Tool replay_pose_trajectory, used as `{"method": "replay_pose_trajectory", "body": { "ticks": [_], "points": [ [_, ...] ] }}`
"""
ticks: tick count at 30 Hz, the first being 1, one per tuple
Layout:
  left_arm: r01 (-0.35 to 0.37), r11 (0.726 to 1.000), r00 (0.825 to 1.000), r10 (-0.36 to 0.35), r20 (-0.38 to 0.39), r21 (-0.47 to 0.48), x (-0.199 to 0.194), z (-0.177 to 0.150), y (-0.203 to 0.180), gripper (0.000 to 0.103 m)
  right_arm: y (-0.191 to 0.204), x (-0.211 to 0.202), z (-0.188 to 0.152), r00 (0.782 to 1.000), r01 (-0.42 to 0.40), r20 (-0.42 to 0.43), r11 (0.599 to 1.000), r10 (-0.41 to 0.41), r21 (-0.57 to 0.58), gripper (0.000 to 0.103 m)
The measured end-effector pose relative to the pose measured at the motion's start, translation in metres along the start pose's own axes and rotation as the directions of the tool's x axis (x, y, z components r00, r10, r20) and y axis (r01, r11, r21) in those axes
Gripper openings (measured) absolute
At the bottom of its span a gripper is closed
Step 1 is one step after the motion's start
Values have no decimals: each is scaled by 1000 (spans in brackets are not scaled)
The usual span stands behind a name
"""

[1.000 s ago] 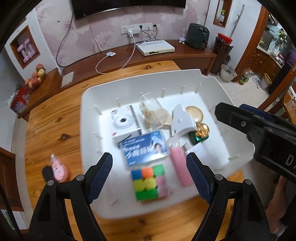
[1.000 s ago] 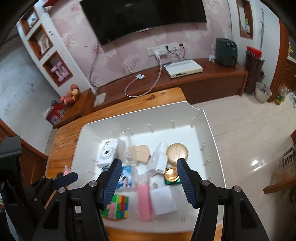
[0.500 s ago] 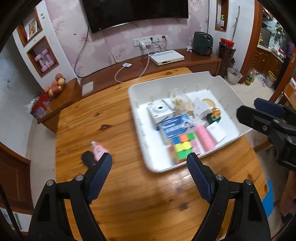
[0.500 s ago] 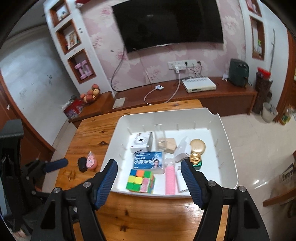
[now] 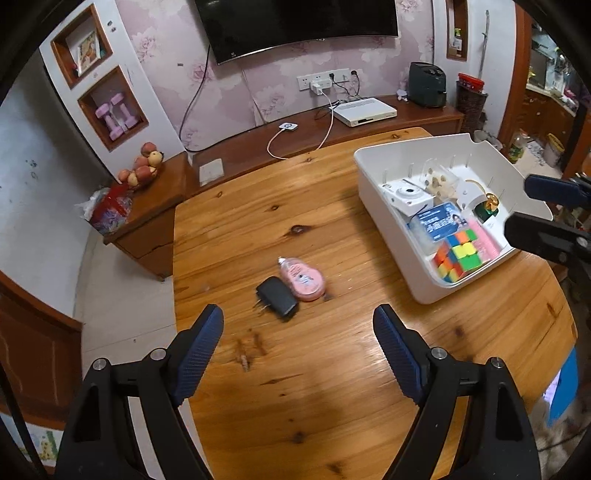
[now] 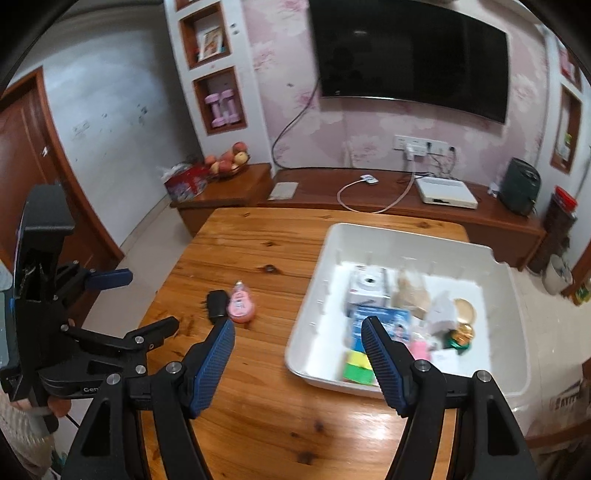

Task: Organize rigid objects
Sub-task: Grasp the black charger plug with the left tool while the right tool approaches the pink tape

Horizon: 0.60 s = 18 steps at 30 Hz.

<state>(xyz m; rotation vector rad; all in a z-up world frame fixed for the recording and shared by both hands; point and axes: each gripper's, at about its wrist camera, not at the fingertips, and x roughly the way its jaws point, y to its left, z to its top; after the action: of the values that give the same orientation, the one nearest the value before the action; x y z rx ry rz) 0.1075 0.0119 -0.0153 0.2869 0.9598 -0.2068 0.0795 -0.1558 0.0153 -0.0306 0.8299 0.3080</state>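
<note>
both tongs (image 5: 297,330) back from the white bin (image 5: 388,221), now over bare table (image 5: 295,387)

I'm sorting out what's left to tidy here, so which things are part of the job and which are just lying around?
Part of the job:
- charger, loose on the table
- pink bottle, touching the charger
- tray, already holding the cube, camera and other items

Just lying about:
- TV
- dumbbells
- fruit
- white box
</note>
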Motion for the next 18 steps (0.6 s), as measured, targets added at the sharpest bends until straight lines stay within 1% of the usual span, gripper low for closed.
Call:
{"method": "replay_pose_trajectory", "body": {
  "ticks": [3,6,8,10,12,15,18],
  "points": [
    [45,999,999,-45,-26,26,15,-4,19,95,19,20,10,1000,3,-10,1000,-3,-12,72],
    [61,995,997,-56,-55,84,39,-6,35,97,36,43,23,1000,-4,-28,1000,3,-18,72],
    [59,991,995,-49,-83,122,59,-7,44,97,49,61,30,999,-2,-41,1000,1,-25,72],
    [78,986,992,-61,-111,147,76,-9,51,97,59,80,36,998,0,-62,999,-2,-34,72],
    [115,980,985,-92,-145,162,90,-9,54,97,69,102,39,995,1,-96,999,-6,-52,72],
    [190,961,969,-150,-195,202,112,-10,51,98,82,140,38,986,4,-168,997,-18,-81,72],
    [244,945,958,-200,-203,219,125,-10,48,98,86,168,35,974,16,-222,996,-36,-91,72]
  ]
}}
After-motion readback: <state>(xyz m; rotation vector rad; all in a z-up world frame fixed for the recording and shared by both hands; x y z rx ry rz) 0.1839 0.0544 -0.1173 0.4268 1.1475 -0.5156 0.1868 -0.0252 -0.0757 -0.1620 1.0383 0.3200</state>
